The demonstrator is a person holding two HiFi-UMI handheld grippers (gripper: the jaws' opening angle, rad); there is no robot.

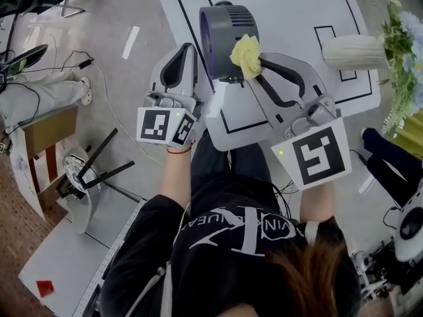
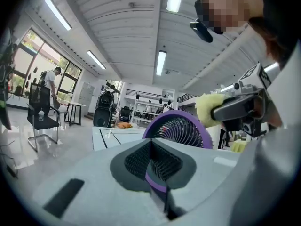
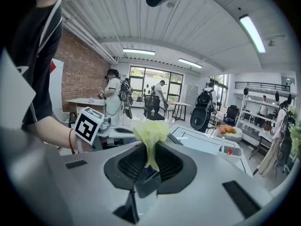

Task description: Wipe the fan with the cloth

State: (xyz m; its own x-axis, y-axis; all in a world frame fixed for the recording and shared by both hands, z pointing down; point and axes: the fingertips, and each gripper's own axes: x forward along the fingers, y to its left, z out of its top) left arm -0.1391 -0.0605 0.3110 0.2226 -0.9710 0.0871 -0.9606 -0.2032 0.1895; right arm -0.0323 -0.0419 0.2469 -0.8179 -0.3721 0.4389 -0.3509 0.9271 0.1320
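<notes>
The left tool (image 2: 157, 173) is clenched on the rim of the round purple-and-grey plastic fan (image 1: 223, 37) above the white bench (image 1: 297, 12). The right tool (image 3: 146, 171) grasps the crumpled yellow cloth (image 1: 246, 55), which touches the fan's opposite edge.
</notes>
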